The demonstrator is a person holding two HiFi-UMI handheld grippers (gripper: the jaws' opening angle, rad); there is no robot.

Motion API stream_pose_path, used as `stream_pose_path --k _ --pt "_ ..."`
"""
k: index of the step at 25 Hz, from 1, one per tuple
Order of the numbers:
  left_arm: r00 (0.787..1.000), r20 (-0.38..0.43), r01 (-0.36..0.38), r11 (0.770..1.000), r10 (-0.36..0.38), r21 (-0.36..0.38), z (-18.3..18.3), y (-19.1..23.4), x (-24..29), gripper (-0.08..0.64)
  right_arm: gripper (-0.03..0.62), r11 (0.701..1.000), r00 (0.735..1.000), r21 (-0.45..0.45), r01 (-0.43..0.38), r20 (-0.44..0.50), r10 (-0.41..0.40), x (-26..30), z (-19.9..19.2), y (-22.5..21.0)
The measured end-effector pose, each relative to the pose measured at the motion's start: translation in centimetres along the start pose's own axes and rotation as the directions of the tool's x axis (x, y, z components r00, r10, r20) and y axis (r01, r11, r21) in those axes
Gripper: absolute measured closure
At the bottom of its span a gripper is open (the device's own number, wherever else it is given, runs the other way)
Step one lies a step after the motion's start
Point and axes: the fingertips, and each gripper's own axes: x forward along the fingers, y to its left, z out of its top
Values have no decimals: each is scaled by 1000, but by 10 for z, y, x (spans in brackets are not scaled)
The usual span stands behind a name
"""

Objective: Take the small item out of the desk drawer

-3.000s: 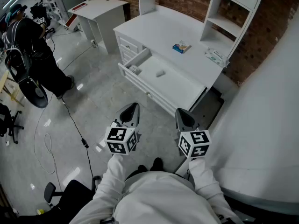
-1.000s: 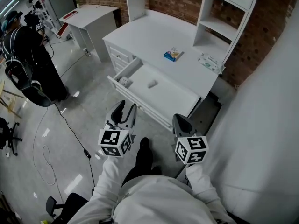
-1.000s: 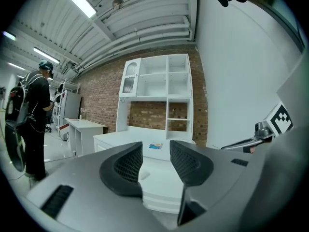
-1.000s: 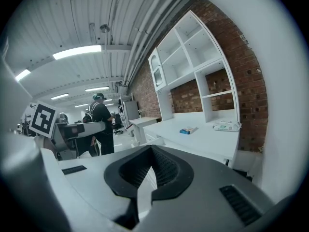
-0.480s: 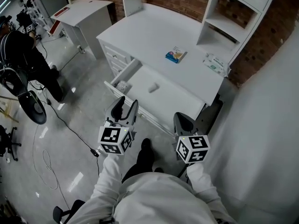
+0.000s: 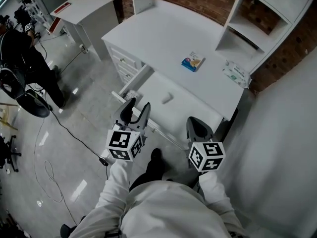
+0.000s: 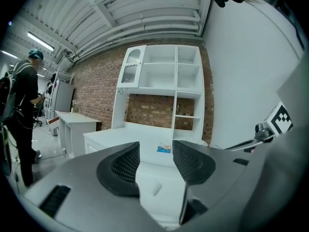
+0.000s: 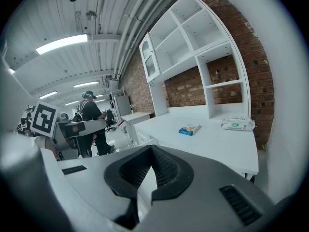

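A small white item (image 6: 166,98) lies in the open drawer (image 6: 198,114) of the white desk (image 6: 163,38). My left gripper (image 6: 138,104) hovers over the drawer's near left corner. Its jaws have just been opening and stand apart with nothing between them. In the left gripper view the small item (image 7: 152,187) shows low in the gap of the left gripper (image 7: 155,153). My right gripper (image 6: 194,120) hangs at the drawer's front right with nothing held. In its own view the tips of the right gripper (image 8: 151,151) meet.
A blue packet (image 6: 192,62) and a wipes pack (image 6: 235,73) lie on the desktop below the shelf unit (image 6: 257,19). A person (image 6: 20,48) stands at the far left near a side table (image 6: 84,9). A cable (image 6: 64,128) runs across the floor.
Both grippers have come closer to the open drawer. The left gripper's jaws have spread wider. The right gripper's jaws stay together.
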Motion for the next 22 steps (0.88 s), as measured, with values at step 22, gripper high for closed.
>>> stream_pose_path --k 22 --pt "993 -35 113 994 -112 11 4 39 90 339 565 995 995 26 97 34 -98 75 42 -22"
